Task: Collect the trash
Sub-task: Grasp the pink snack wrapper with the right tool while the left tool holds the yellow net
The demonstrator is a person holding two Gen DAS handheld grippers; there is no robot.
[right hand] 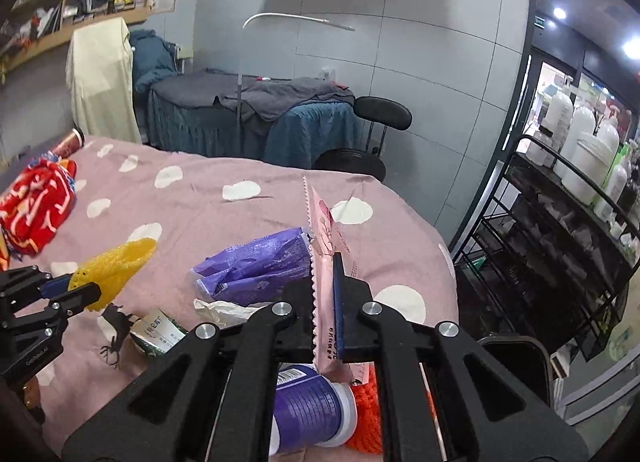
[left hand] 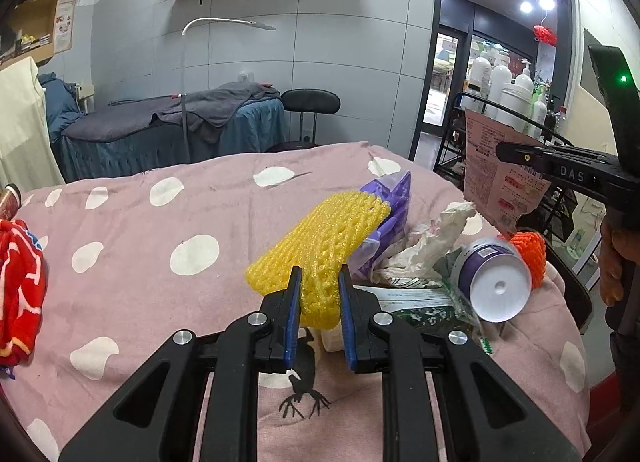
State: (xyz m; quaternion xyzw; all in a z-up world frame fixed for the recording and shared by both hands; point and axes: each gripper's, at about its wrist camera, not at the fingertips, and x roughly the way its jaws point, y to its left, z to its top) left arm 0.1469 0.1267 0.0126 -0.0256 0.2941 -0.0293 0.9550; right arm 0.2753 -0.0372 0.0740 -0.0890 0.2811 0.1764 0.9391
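Foam netting (left hand: 320, 246), yellow, light and squashy, sits pinched in the left gripper (left hand: 319, 294); the right gripper (right hand: 324, 298) clamps a thin, flimsy pink packet (right hand: 326, 262) mid-body.

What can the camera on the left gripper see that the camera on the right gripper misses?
Only the left wrist view shows the white base of the purple cup, the orange foam net's rounded top, and the printed face of the pink packet held by the right gripper.

Only the right wrist view shows the packet's serrated edge and the tiers of the black wire rack.

Both show the yellow foam net in the left gripper, the purple plastic bag, crumpled tissue, red cloth and polka-dot bedcover.
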